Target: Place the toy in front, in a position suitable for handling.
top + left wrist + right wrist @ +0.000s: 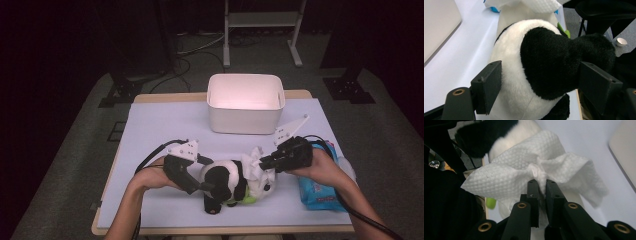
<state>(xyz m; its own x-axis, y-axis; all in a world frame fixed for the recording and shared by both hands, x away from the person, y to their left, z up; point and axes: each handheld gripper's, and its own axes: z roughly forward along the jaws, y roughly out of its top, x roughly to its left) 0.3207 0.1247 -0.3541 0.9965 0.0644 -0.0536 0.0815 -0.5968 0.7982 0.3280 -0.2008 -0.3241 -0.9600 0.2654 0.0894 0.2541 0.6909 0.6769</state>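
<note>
A pale lilac sheet covers the desk (160, 125) in a dark room with grey floor; a white bin (245, 102) stands at the far edge, a blue packet (320, 192) near right; the panda toy (230, 182) lies near centre, left gripper (202, 186) fingers clamping its body, right gripper (264, 163) fingers pinched on a white wipe (524, 172) draped over it.

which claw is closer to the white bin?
Right. The right claw, pinching a wipe over the panda, sits just in front of the bin; the left claw, gripping the panda, is nearer the person.
</note>
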